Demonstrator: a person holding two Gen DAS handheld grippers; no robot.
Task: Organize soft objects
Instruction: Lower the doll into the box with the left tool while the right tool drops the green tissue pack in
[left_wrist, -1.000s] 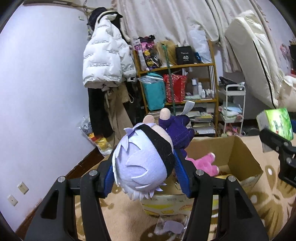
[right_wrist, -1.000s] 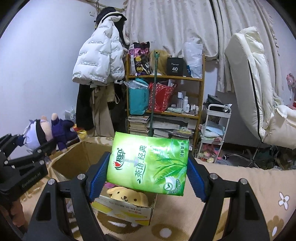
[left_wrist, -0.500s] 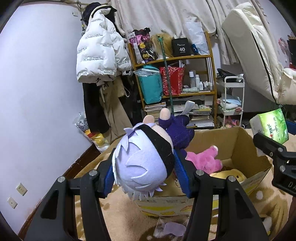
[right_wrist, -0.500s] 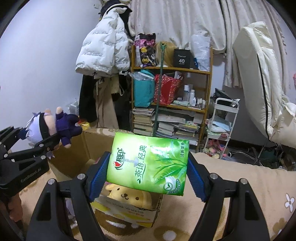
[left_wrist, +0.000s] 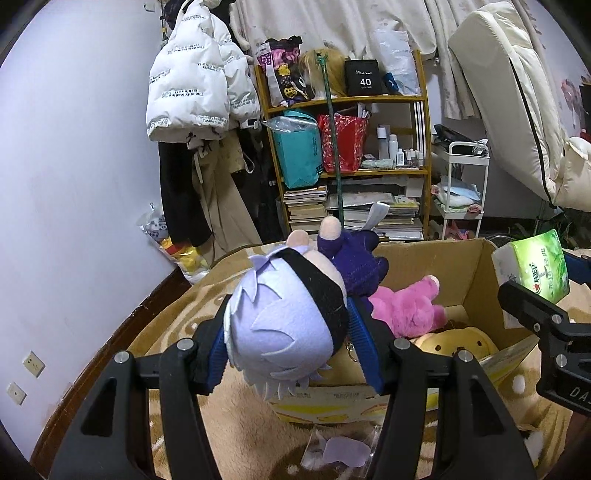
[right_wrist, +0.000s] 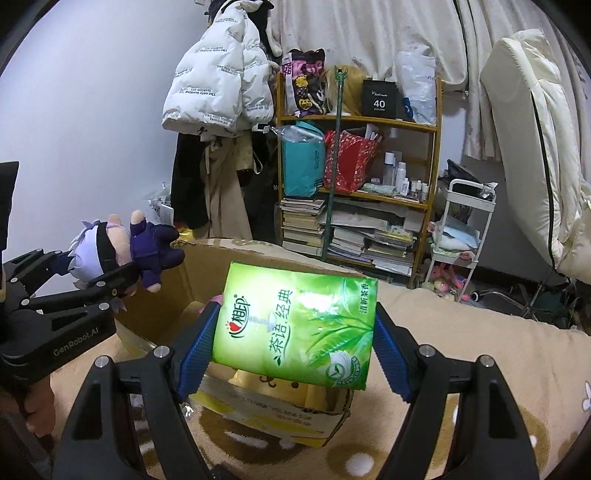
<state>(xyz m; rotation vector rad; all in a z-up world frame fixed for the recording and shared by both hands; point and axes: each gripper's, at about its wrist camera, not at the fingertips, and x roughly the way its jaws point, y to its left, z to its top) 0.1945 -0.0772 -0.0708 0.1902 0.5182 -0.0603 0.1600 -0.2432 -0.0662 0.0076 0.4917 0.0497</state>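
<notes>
holding doll (left_wrist: 291, 325) and tissue pack (right_wrist: 295, 325) over box (left_wrist: 476, 269).

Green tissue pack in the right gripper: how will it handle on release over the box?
The tissue pack looks soft: likely squashes rather than cracks. Its glossy film wrap may slip in the right gripper. Flat-sided, so probably won't roll in the cardboard box.

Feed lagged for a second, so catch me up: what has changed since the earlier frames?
Both grippers came down closer over the box. The left gripper has just been opening slightly, the doll still between its pads. The right gripper still clamps the tissue pack. The pink plush lies unmoved in the box.
</notes>
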